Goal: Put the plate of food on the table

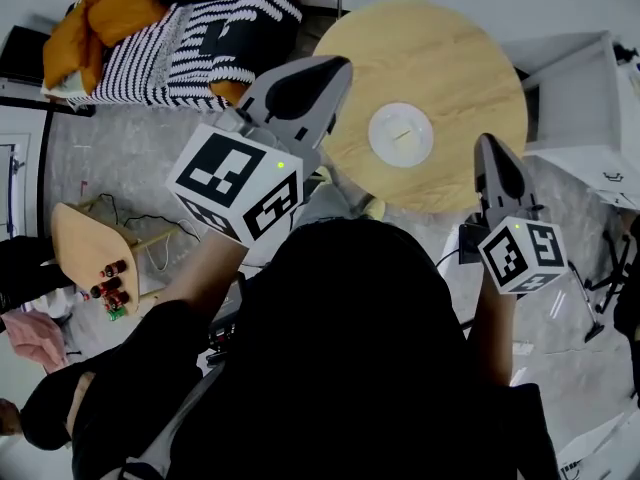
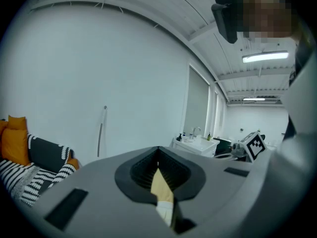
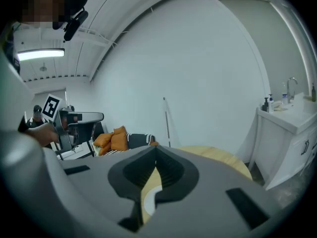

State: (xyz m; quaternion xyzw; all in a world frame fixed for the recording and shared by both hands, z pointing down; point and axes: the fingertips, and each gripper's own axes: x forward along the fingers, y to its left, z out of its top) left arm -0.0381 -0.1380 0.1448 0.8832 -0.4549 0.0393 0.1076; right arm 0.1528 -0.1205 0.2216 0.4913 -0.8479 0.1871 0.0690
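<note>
A white plate (image 1: 401, 134) lies on the round wooden table (image 1: 470, 58), a little right of its middle; what is on it is too small to make out. My left gripper (image 1: 340, 64) is held above the table's left edge with its jaws closed tip to tip and nothing between them. My right gripper (image 1: 487, 144) hangs at the table's near right edge, shut and empty. In the right gripper view the table top (image 3: 218, 157) shows past the closed jaws, and a white sliver of the plate (image 3: 148, 200) shows through the slot below them.
A couch with striped and orange cushions (image 1: 180, 28) stands at the back left. A small wooden side table (image 1: 85, 238) carries several small bottles. A white cabinet (image 1: 590, 98) flanks the round table on the right. A person (image 1: 30, 338) is at the lower left.
</note>
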